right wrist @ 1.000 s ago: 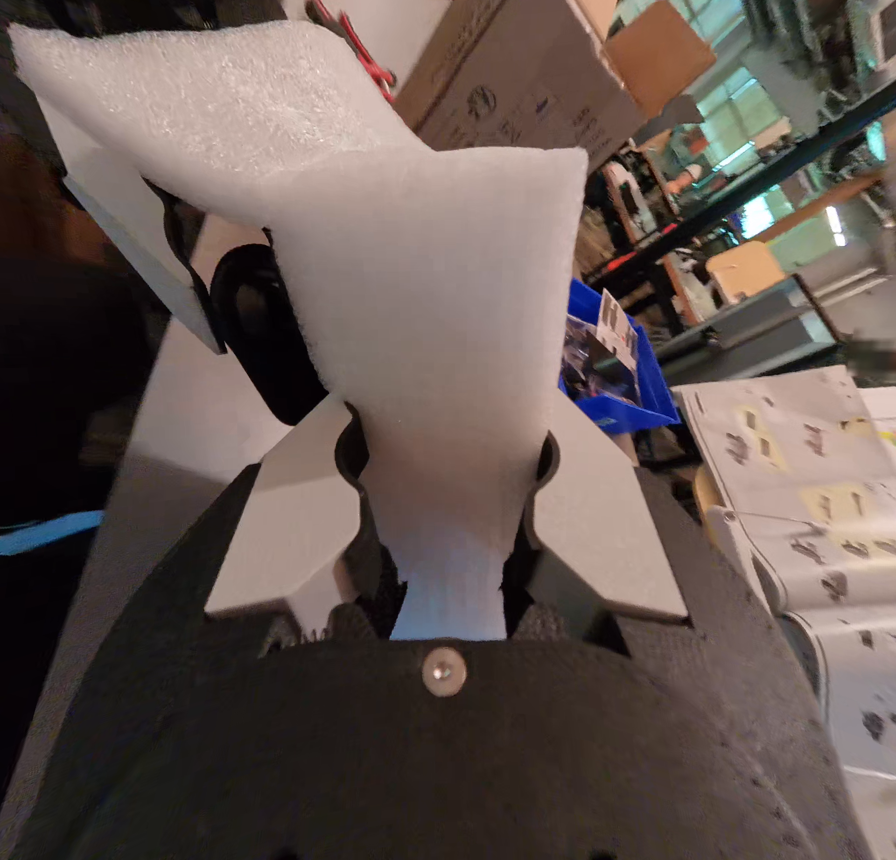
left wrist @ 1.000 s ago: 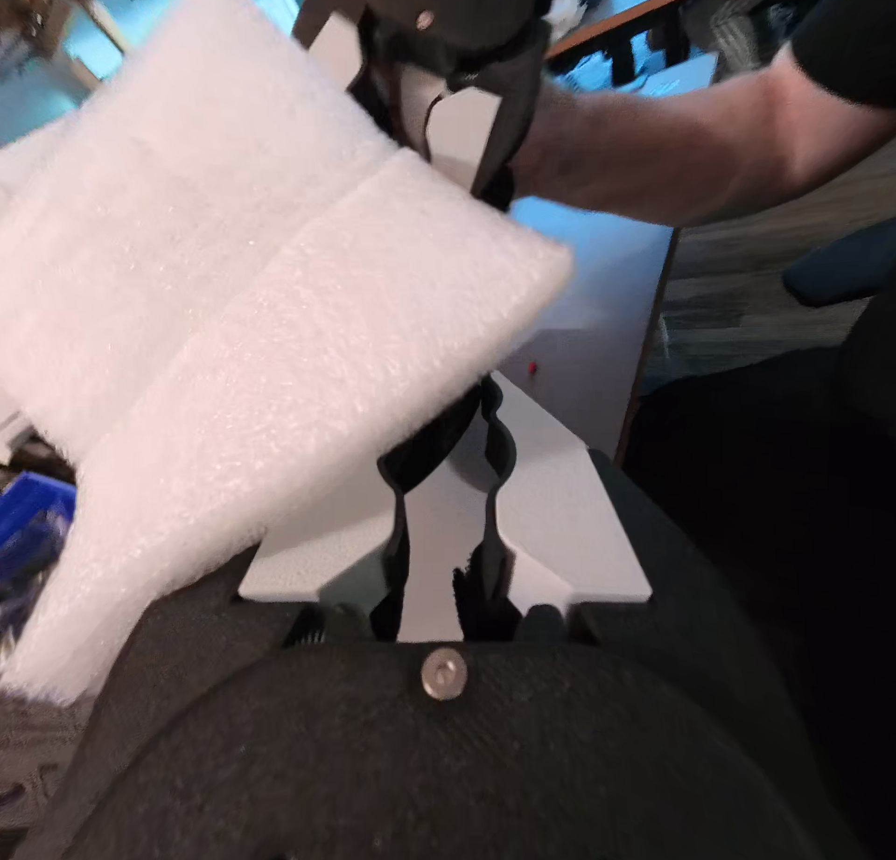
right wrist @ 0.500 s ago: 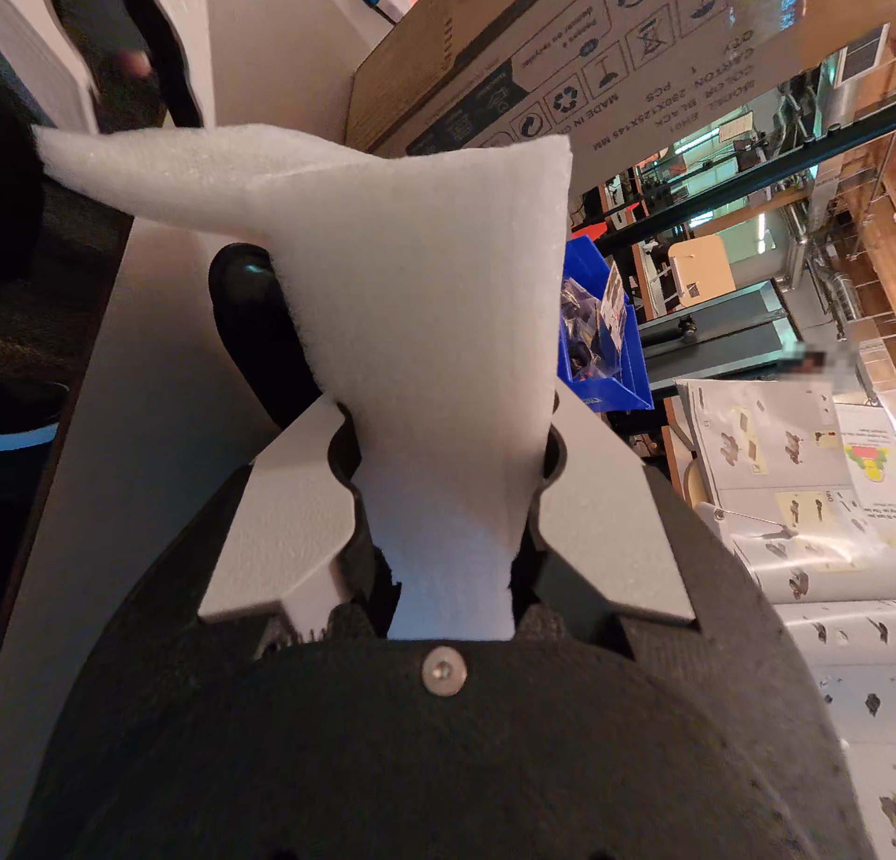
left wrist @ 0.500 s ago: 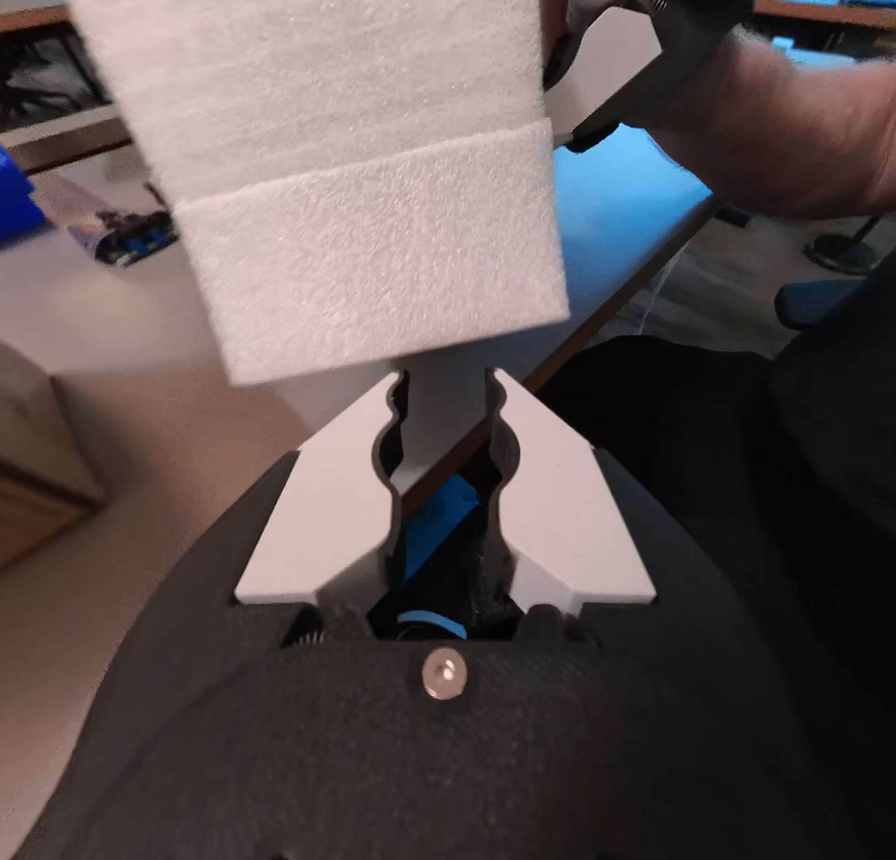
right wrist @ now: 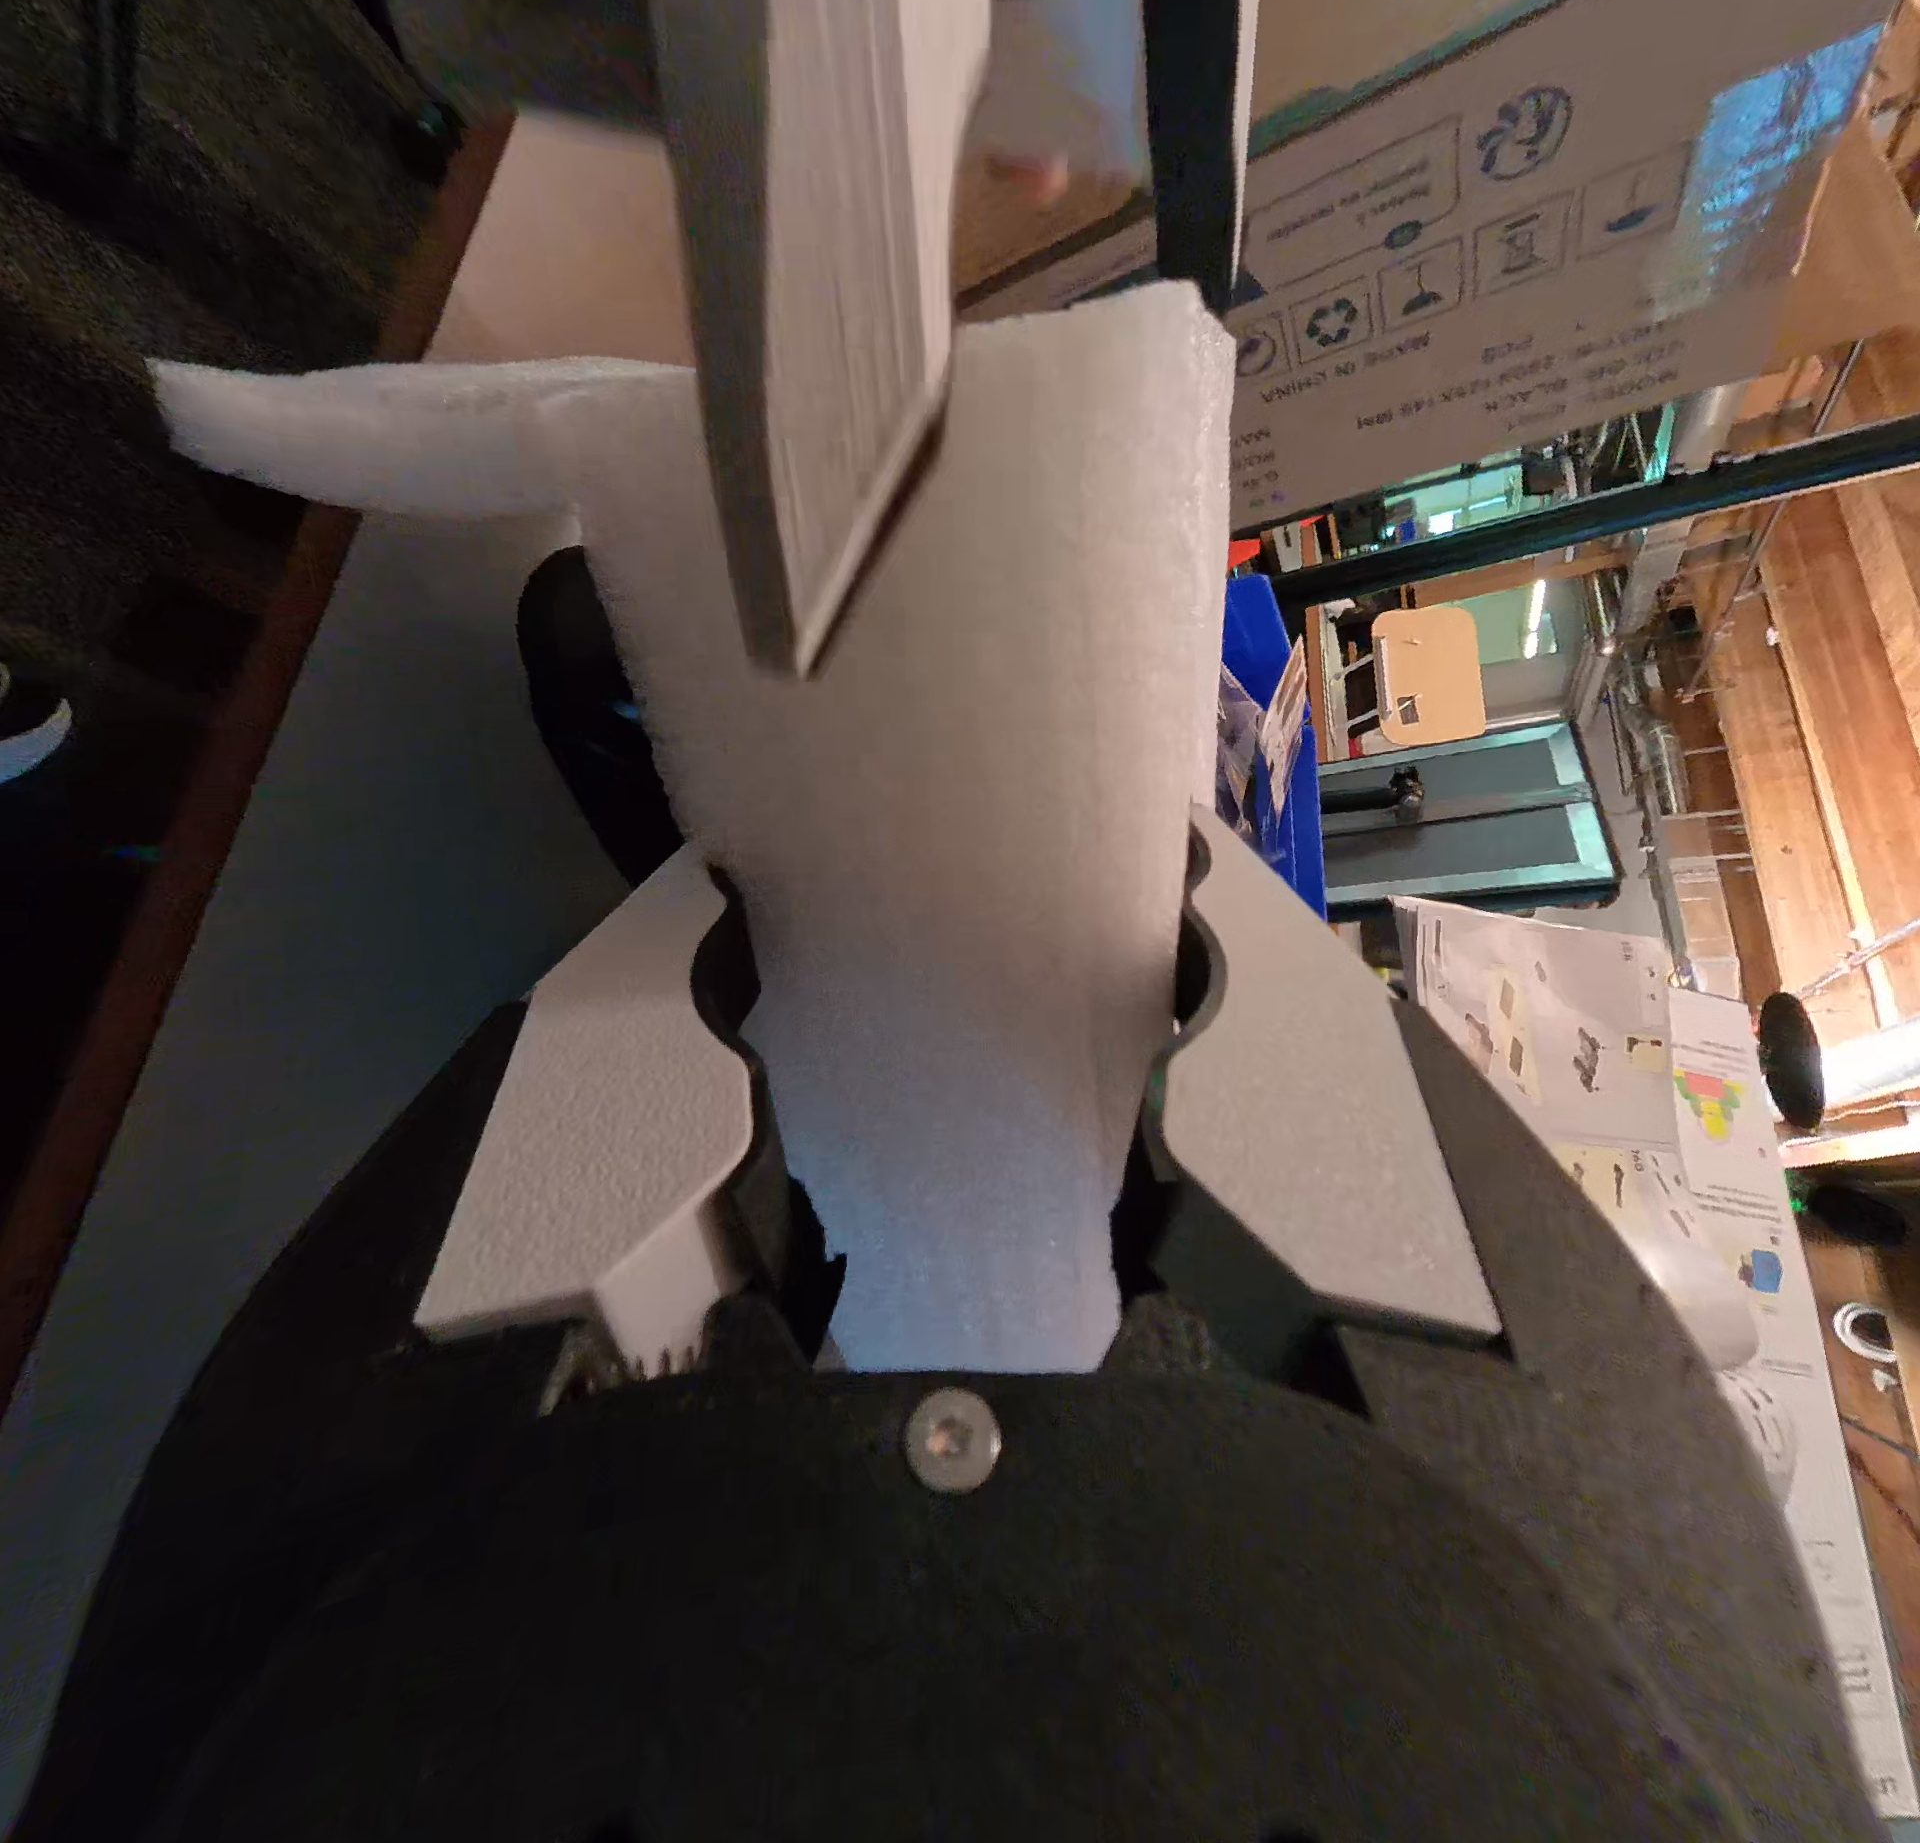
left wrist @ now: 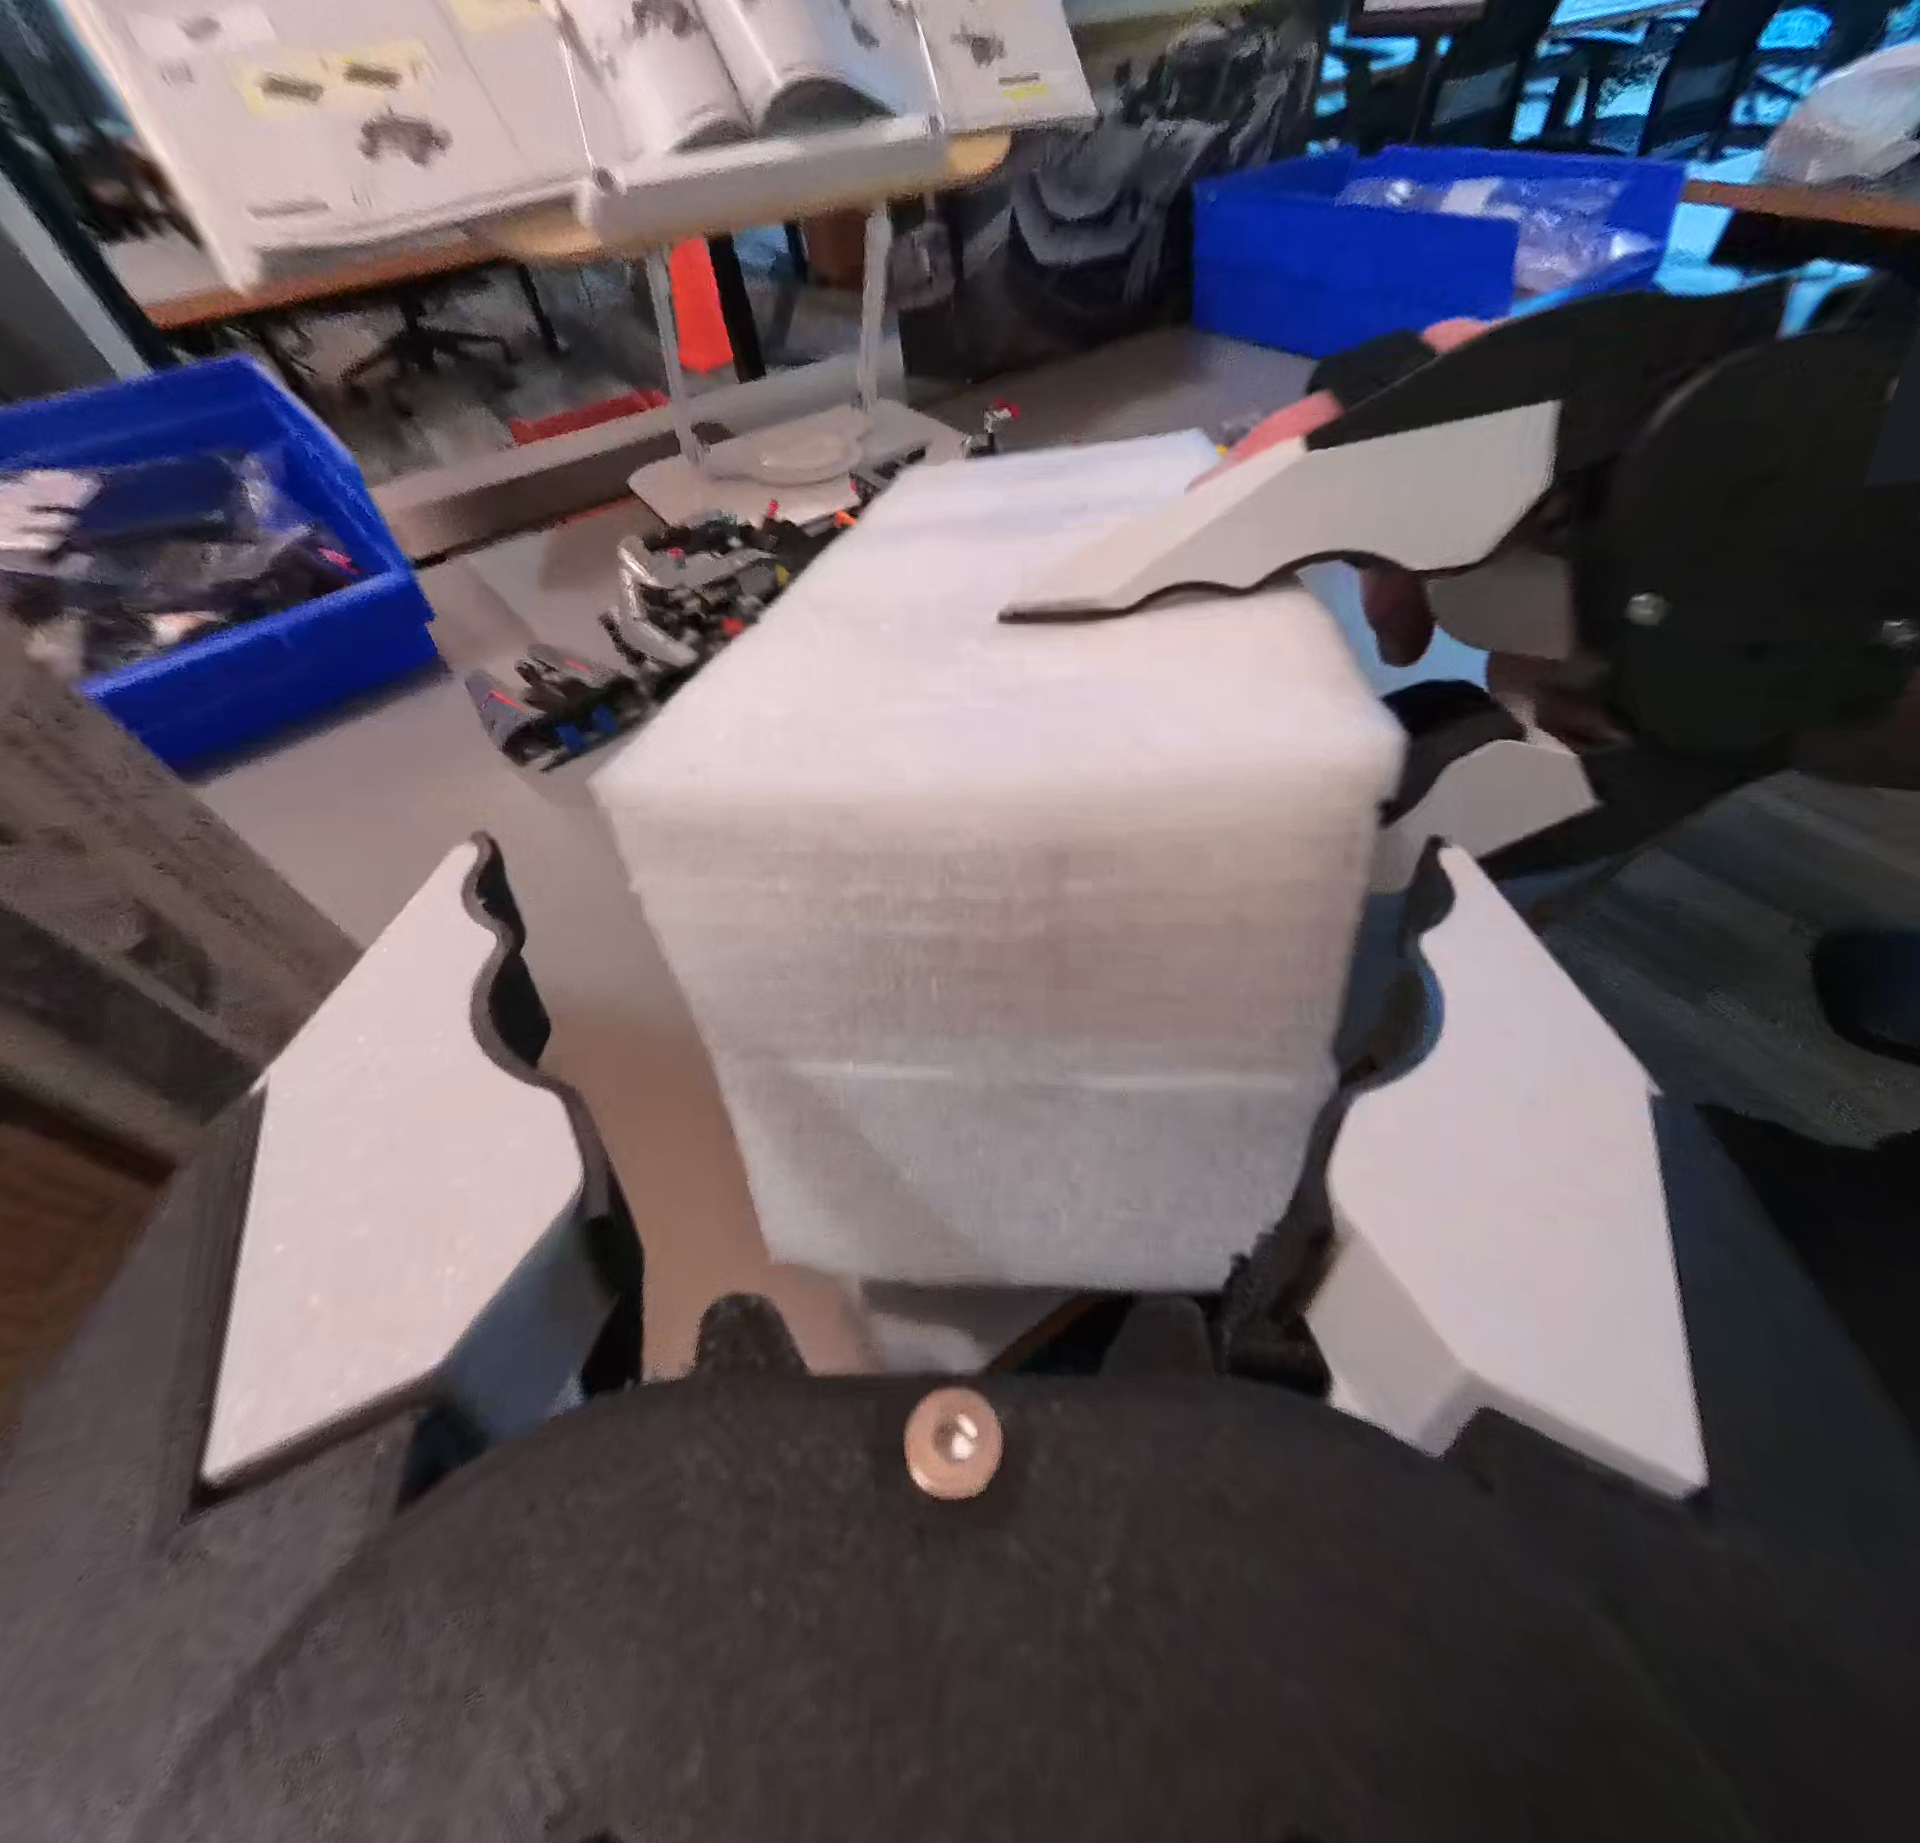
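Your right gripper [right wrist: 961,972] has its fingers clamped on the white foam [right wrist: 966,858], holding it just above the tabletop [left wrist: 416,817] edge. Your left gripper [left wrist: 961,972] has its fingers spread wide around the foam's [left wrist: 987,910] near end; the right-hand finger [left wrist: 1496,1170] looks to touch it, the other stands clear. A pile of small parts [left wrist: 665,630] and a blue bin [left wrist: 208,588] lie beyond.

One white foam sheet [left wrist: 987,858] and two grippers show. Two blue bins [left wrist: 239,588] stand toward the table's far edge, one at each side. The open instruction booklets [left wrist: 540,58] number perhaps two, blurred.
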`<state>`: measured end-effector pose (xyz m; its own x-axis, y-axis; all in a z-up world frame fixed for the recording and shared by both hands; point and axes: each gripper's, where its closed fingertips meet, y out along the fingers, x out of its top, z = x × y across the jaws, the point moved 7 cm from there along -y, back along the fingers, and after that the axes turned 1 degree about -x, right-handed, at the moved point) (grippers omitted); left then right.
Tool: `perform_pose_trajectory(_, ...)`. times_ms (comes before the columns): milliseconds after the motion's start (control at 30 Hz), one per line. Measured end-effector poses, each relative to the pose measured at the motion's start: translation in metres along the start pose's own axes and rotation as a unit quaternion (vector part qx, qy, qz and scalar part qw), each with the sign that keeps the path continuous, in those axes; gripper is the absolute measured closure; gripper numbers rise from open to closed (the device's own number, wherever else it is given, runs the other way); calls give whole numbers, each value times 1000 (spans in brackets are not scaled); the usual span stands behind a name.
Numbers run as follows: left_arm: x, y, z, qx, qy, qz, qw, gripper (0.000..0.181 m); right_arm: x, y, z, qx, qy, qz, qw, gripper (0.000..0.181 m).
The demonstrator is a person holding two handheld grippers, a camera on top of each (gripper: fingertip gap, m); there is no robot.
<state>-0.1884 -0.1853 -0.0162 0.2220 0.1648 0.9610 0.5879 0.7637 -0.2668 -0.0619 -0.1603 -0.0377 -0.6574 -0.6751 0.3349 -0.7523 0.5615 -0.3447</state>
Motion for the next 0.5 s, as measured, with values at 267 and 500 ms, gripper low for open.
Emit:
perform_pose_trajectory(267,-11,20,-2,-60,-8,16,998,29,5,4,8,31,-22,-6,999,96)
perform_pose_trajectory(500,-21,18,5,-75,-18,10,997,36,-14,-32,-25,49,80,-51,994,71)
